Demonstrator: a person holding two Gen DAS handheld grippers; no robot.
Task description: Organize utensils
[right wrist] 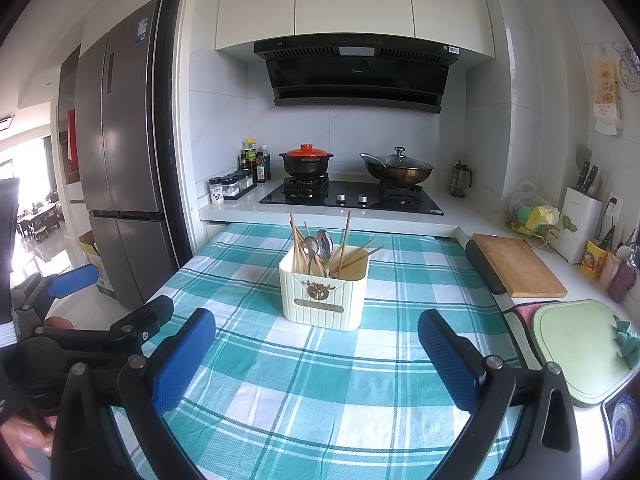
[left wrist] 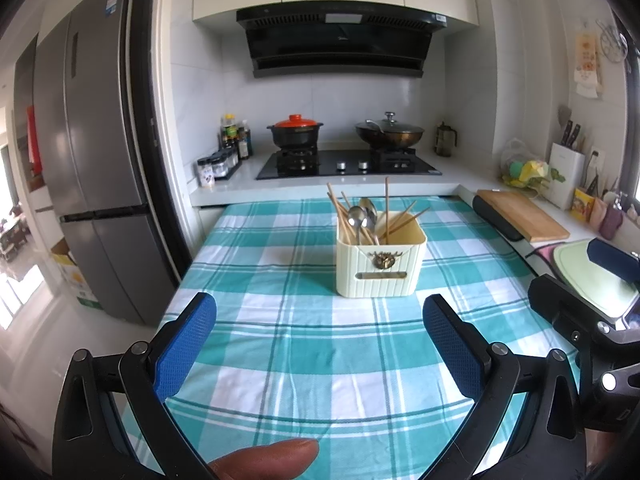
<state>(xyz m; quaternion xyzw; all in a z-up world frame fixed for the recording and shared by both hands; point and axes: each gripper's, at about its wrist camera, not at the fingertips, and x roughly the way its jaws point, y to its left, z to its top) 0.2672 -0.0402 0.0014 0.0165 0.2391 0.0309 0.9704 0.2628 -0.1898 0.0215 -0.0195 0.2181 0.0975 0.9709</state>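
A cream ribbed utensil holder (left wrist: 380,266) stands near the middle of the teal checked tablecloth (left wrist: 320,360). It holds several wooden chopsticks (left wrist: 340,212) and metal spoons (left wrist: 360,214). It also shows in the right wrist view (right wrist: 324,296), with chopsticks (right wrist: 298,240) and spoons (right wrist: 320,244). My left gripper (left wrist: 320,344) is open and empty, hovering over the cloth short of the holder. My right gripper (right wrist: 316,354) is open and empty, also short of the holder. The right gripper shows at the right edge of the left wrist view (left wrist: 592,320); the left gripper shows at the left of the right wrist view (right wrist: 80,320).
A wooden cutting board (right wrist: 516,266) and a pale green board (right wrist: 580,348) lie on the counter at right. A knife block (right wrist: 580,224) stands behind. The stove (right wrist: 352,198) carries a red-lidded pot (right wrist: 306,158) and a wok (right wrist: 398,170). Bottles (right wrist: 252,164) and a fridge (right wrist: 120,152) are on the left.
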